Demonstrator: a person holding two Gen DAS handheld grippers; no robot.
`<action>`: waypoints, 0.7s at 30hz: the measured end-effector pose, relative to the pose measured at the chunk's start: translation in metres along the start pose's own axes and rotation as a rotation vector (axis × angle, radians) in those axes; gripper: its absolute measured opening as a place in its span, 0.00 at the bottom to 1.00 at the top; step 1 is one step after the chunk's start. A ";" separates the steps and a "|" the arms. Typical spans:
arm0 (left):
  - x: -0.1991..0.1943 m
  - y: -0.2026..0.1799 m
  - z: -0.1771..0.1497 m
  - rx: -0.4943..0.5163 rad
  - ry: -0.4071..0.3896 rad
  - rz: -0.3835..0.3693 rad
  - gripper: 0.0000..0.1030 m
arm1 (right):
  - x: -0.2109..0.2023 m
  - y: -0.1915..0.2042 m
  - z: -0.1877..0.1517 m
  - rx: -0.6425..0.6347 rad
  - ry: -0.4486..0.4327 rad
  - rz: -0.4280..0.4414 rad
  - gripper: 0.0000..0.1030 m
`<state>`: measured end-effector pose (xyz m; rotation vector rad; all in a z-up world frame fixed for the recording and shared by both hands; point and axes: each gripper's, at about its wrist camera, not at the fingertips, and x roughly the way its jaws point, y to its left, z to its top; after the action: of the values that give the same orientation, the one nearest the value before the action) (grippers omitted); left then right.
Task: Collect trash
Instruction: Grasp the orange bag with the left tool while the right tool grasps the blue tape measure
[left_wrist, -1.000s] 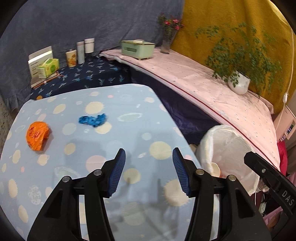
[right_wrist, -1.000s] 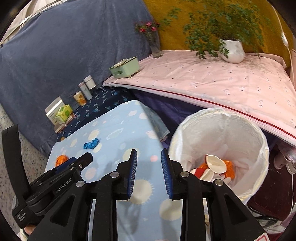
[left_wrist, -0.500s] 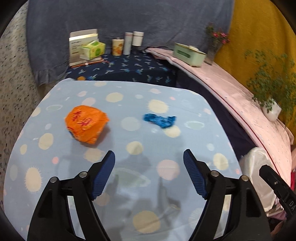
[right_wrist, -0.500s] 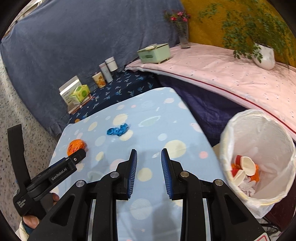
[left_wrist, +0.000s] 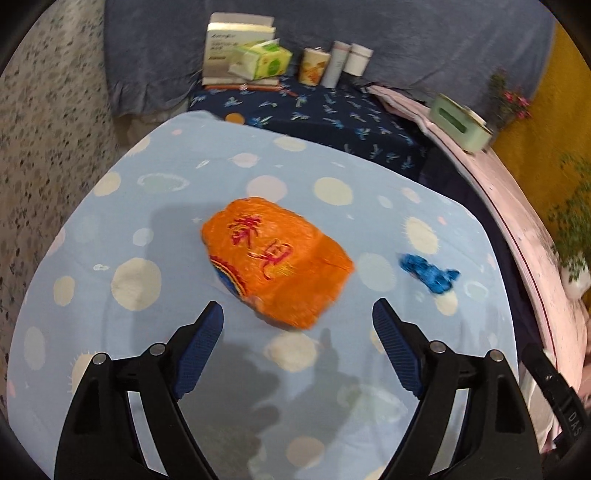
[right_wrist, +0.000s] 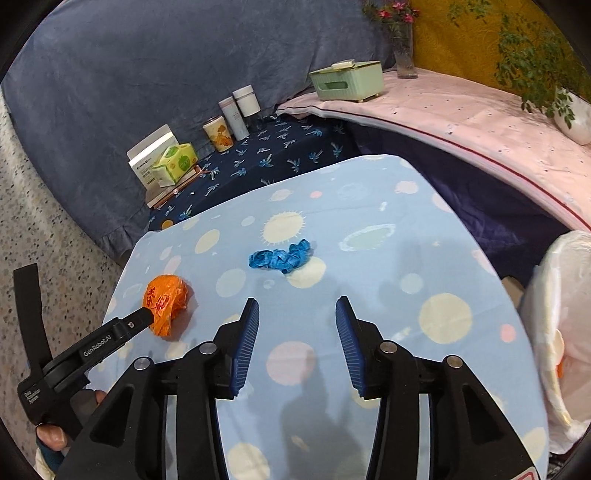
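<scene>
A crumpled orange bag (left_wrist: 277, 260) with red lettering lies on the light blue spotted tablecloth (left_wrist: 147, 229). My left gripper (left_wrist: 297, 314) hovers just short of it, jaws wide and still opening, nothing between them. A blue crumpled scrap (left_wrist: 430, 273) lies to the bag's right. In the right wrist view the blue scrap (right_wrist: 282, 256) lies ahead of my right gripper (right_wrist: 297, 314), whose jaws are opening and empty. The orange bag (right_wrist: 166, 304) shows at left, with the left gripper's finger (right_wrist: 129, 326) beside it. The white-lined bin (right_wrist: 561, 332) stands at the right edge.
A dark blue patterned surface (right_wrist: 280, 155) behind the table holds a tissue pack (right_wrist: 175, 162), a white box, a cup and two canisters. A pink-covered ledge (right_wrist: 480, 122) carries a green box (right_wrist: 347, 79), a flower vase and a potted plant. Speckled floor lies to the left.
Both grippers swung left from the bin over the table. The left closed in on the orange bag and opened wider. The right now faces the blue scrap, jaws wider apart.
</scene>
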<state>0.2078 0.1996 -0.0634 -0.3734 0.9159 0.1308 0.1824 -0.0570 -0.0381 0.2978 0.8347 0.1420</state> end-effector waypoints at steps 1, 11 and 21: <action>0.006 0.006 0.005 -0.025 0.011 0.001 0.77 | 0.008 0.003 0.002 0.000 0.003 0.001 0.43; 0.064 0.039 0.027 -0.199 0.122 -0.015 0.72 | 0.090 0.015 0.028 0.017 0.042 -0.021 0.46; 0.076 0.019 0.030 -0.119 0.100 -0.039 0.28 | 0.142 0.009 0.032 0.057 0.087 -0.032 0.40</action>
<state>0.2712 0.2244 -0.1119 -0.5111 1.0018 0.1323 0.3011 -0.0211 -0.1153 0.3332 0.9309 0.1015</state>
